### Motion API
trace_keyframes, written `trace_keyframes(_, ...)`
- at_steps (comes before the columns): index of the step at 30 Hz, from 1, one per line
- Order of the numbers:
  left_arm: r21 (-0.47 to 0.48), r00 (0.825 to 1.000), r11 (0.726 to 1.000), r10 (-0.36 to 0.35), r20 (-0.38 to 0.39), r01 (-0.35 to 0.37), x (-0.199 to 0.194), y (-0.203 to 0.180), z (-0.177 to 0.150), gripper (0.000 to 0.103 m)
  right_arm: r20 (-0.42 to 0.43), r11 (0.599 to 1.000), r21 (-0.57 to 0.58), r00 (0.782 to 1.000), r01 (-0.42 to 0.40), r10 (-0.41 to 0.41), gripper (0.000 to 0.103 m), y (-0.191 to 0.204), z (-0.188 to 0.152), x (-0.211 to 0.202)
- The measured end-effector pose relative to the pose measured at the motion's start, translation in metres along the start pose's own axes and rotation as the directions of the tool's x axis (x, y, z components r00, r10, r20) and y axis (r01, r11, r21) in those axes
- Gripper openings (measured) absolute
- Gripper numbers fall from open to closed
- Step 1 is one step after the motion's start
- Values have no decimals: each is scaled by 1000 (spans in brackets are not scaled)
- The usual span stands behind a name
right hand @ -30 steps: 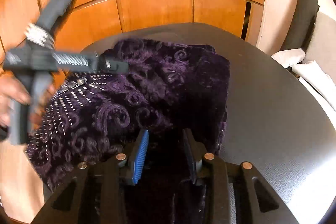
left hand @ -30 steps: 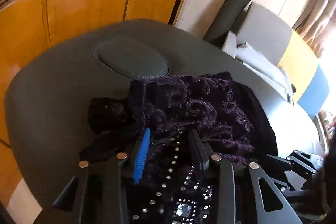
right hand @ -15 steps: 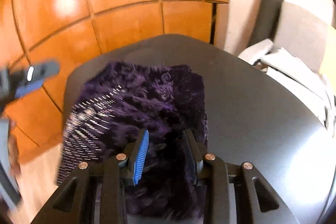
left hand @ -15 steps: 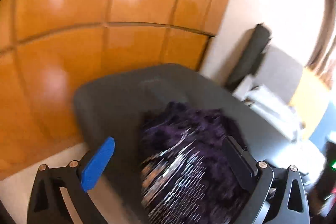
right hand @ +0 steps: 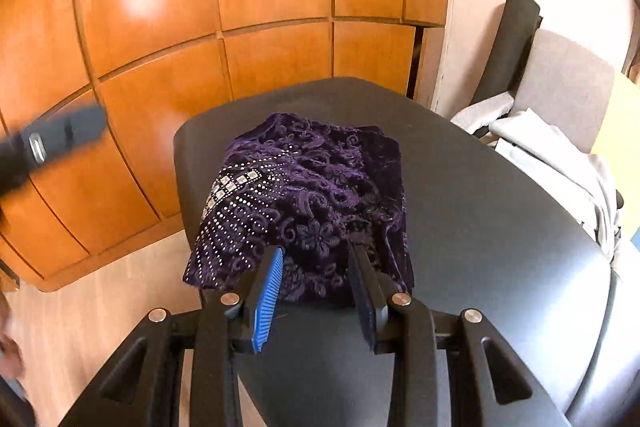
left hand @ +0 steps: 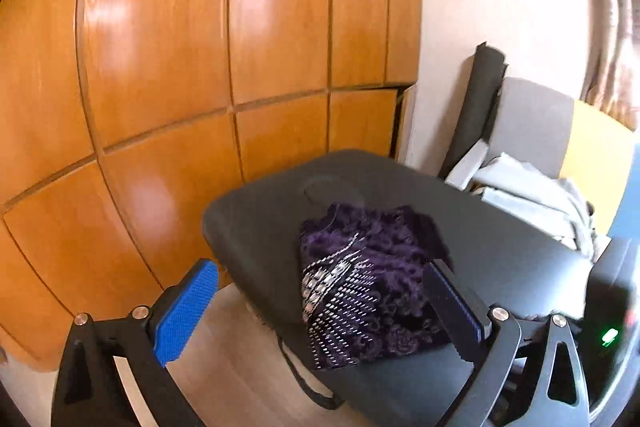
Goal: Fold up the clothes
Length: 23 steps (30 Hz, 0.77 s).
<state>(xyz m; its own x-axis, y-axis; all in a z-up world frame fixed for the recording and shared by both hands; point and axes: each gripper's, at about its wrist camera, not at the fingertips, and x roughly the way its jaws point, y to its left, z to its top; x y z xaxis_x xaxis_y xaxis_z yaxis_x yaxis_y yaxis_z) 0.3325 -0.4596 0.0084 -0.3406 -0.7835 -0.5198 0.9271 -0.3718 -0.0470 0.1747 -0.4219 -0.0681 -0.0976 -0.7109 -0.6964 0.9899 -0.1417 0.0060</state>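
Observation:
A purple velvet garment (right hand: 320,195) with a band of silver studs lies folded on the dark grey table (right hand: 480,227), near its left edge. My right gripper (right hand: 316,251) hovers over the garment's near edge, its jaws a little apart with nothing pinched between them. In the left wrist view the garment (left hand: 372,267) lies ahead and below. My left gripper (left hand: 320,287) hangs wide open off the table's left side, holding nothing. In the right wrist view the left gripper (right hand: 52,143) shows as a dark blur at far left.
An orange wood-panelled wall (left hand: 200,67) stands close behind the table. At the right is a grey chair (right hand: 560,87) with pale cloths (right hand: 560,163) and a black roll (right hand: 516,47) leaning on the wall. Pale wood floor (right hand: 100,307) lies left of the table.
My left gripper let go of the garment, opened wide and drew back up and to the left. The right gripper also rose and drew back. The garment now lies folded and still.

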Motion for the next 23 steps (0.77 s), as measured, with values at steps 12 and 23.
trace_keyframes(12,-104,998,993,-50,-39,46,-14,23,2,103,27,999,-49,1000,-10,12,35,12,-10,-25)
trace_keyframes(23,-53,984,984,170,-58,-173,-2,23,-27,99,-2,999,-51,1000,-8,8,35,18,-14,-12)
